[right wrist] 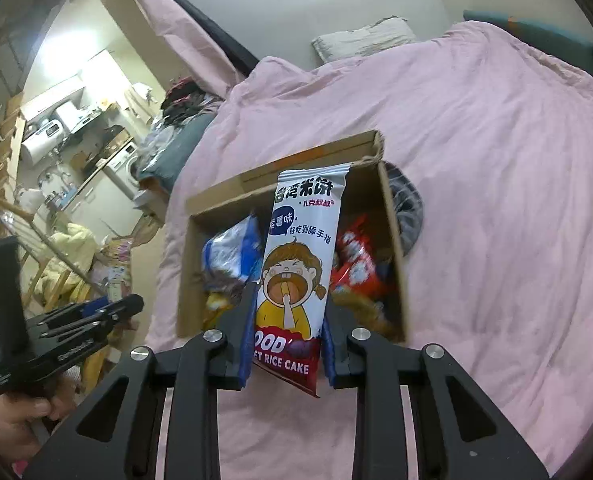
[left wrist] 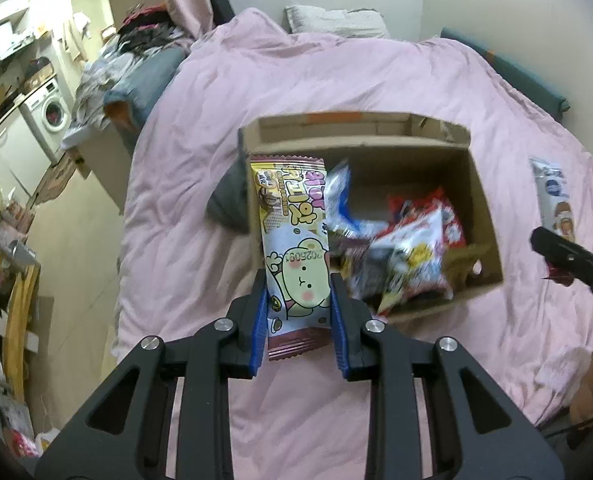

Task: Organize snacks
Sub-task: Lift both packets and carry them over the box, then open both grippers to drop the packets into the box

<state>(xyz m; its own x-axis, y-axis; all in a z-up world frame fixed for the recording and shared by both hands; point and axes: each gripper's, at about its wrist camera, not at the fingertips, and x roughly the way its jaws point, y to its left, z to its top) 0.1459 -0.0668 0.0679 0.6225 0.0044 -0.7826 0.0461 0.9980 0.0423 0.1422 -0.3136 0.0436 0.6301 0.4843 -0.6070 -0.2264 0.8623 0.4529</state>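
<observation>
An open cardboard box [left wrist: 484, 200] sits on the pink bed and holds several snack packets [left wrist: 412, 248]; it also shows in the right wrist view [right wrist: 192, 240]. My left gripper [left wrist: 298, 280] is shut on a wafer snack packet [left wrist: 292, 232] with a cartoon face, held above the box's near left edge. My right gripper [right wrist: 290, 292] is shut on a white rice cake packet [right wrist: 300, 256] with a cartoon child, held over the box. The right gripper also shows at the right edge of the left wrist view [left wrist: 564, 256], with the rice cake packet [left wrist: 552, 196].
The pink duvet [left wrist: 336, 80] covers the bed. A grey cloth [left wrist: 226, 200] lies against the box's side. A pillow [left wrist: 336, 20] lies at the head. To the left are a cluttered floor, drying rack [left wrist: 8, 300] and washing machine [left wrist: 52, 116].
</observation>
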